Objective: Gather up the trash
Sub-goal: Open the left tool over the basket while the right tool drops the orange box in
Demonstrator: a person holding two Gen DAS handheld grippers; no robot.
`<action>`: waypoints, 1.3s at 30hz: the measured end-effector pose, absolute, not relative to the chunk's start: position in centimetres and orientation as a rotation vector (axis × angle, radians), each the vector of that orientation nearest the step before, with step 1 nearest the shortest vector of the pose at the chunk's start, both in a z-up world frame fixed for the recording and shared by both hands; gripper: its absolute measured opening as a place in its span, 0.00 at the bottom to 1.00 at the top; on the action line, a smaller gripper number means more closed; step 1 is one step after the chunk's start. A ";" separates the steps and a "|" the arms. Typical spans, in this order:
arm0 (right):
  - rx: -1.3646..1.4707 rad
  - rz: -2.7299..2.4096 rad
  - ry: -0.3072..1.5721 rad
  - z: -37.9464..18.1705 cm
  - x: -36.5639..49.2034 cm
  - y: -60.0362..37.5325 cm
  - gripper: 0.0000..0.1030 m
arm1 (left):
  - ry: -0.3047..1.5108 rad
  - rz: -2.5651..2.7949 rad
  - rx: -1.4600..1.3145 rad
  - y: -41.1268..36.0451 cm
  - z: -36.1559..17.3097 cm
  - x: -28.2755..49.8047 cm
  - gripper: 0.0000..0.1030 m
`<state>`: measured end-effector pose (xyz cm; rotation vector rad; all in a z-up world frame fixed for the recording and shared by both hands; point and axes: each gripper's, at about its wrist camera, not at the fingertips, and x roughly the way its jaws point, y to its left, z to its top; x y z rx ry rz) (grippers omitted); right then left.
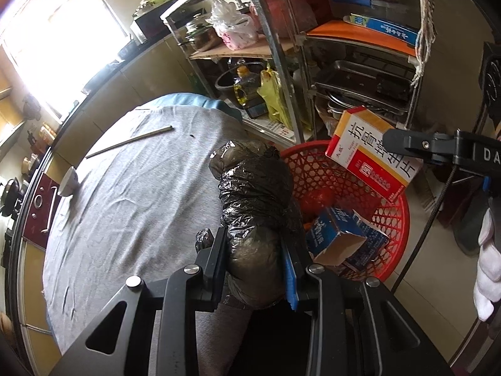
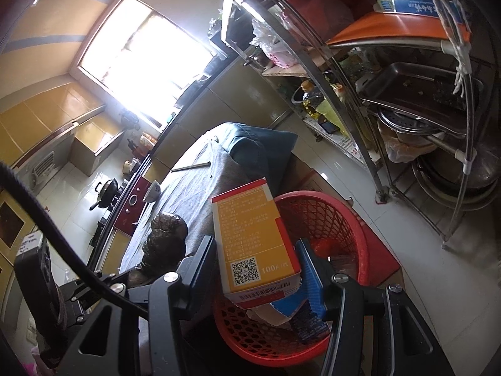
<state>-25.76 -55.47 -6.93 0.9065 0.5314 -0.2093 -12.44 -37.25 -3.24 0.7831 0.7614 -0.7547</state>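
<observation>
My left gripper is shut on a crumpled black plastic bag, holding it over the edge of the grey-clothed table, beside the red mesh basket. My right gripper is shut on a yellow, red and white medicine box and holds it above the basket; the box also shows in the left wrist view. A torn blue carton and a red item lie inside the basket. The black bag shows at left in the right wrist view.
A metal rod and a small white bowl lie on the table. A metal rack with trays, bags and an oil bottle stands behind the basket. A stove counter runs along the table's far side.
</observation>
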 end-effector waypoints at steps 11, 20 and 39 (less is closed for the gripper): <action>0.939 -0.257 0.524 -7.4 -26.4 -56.5 0.54 | 0.844 -0.979 0.670 -37.2 -4.2 -12.7 0.33; 1.012 -0.262 0.552 -8.3 -25.9 -57.1 0.56 | 0.882 -1.002 0.629 -36.6 -4.8 -11.6 0.55; 0.851 -0.177 0.641 -5.0 -20.9 -50.8 0.56 | 0.716 -0.671 0.532 -27.7 0.8 -9.0 0.69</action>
